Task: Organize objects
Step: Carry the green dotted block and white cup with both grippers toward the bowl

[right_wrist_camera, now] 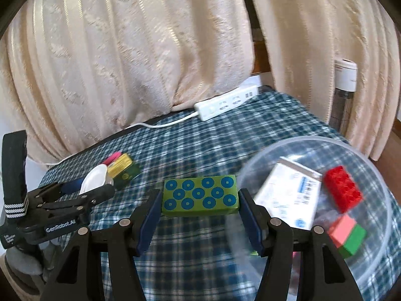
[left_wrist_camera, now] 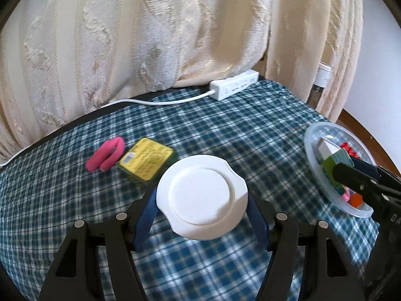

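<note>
Your right claw (right_wrist_camera: 199, 223) grips the green dotted block (right_wrist_camera: 199, 195) by its short ends, just left of the clear bowl (right_wrist_camera: 313, 140) of sorted toys, probably its destination. Your left claw (left_wrist_camera: 201, 222) clamps the white lid (left_wrist_camera: 201, 197) above the checked table (left_wrist_camera: 225, 130), likely to cap that bowl.

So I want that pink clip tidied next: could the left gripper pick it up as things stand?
Probably not yet: the left gripper is shut on the white lid. The pink clip lies unobstructed on the cloth beside the yellow box.
</note>
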`<state>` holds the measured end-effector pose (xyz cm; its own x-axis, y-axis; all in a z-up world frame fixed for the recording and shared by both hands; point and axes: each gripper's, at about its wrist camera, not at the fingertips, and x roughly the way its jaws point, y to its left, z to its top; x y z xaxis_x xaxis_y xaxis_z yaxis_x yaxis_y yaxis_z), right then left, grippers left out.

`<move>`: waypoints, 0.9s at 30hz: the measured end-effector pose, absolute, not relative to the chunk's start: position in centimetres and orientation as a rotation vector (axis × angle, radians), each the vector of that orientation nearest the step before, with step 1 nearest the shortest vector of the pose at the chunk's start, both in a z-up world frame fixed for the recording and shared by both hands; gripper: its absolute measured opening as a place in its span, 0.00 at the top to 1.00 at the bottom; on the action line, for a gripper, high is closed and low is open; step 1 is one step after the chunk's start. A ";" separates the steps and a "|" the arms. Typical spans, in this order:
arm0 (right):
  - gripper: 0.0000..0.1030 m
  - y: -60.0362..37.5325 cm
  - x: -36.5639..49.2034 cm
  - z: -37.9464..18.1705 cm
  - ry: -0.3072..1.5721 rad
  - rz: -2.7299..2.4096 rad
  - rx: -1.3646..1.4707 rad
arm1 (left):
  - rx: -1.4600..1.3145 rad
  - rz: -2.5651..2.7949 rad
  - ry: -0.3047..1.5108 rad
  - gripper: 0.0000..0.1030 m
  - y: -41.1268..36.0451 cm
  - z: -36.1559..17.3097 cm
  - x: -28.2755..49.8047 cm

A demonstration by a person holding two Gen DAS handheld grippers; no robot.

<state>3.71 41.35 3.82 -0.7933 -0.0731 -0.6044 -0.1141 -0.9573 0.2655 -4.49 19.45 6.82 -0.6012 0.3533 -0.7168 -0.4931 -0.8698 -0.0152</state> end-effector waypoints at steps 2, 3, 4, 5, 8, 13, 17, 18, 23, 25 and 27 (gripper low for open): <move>0.38 42.2 4.3 3.9 0.465 2.900 -0.984 | -1.030 2.423 0.257 0.34 20.3 6.9 -4.1; 0.38 42.7 4.5 4.0 0.470 2.893 -0.977 | -1.027 2.415 0.260 0.34 20.7 6.9 -4.0; 0.38 43.2 4.7 4.0 0.474 2.885 -0.969 | -1.024 2.406 0.263 0.34 21.2 6.9 -3.8; 0.38 43.6 5.0 4.1 0.479 2.877 -0.960 | -1.021 2.399 0.265 0.34 21.5 7.0 -3.6; 0.38 45.0 5.8 4.3 0.494 2.852 -0.934 | -1.012 2.378 0.275 0.34 22.7 7.1 -3.1; 0.38 46.6 6.5 4.2 0.515 2.821 -0.909 | -1.005 2.354 0.286 0.34 24.1 7.2 -2.4; 0.38 47.9 7.0 3.9 0.533 2.793 -0.894 | -0.999 2.338 0.294 0.34 24.9 7.3 -2.0; 0.38 48.3 7.1 3.9 0.539 2.785 -0.889 | -0.996 2.335 0.296 0.34 25.1 7.3 -2.0; 0.38 50.1 7.7 3.7 0.560 2.748 -0.866 | -0.983 2.318 0.305 0.34 26.2 7.6 -1.6; 0.38 50.8 7.9 3.7 0.565 2.734 -0.857 | -0.978 2.308 0.310 0.34 26.8 7.7 -1.4; 0.38 51.4 8.1 3.6 0.571 2.722 -0.851 | -0.972 2.300 0.317 0.34 27.3 7.8 -1.2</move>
<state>8.05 51.42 3.64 -0.8041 0.1026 -0.5856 -0.3293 -0.8969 0.2951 -1.24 27.26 7.76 -0.5407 0.4465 -0.7129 -0.6227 -0.7823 -0.0176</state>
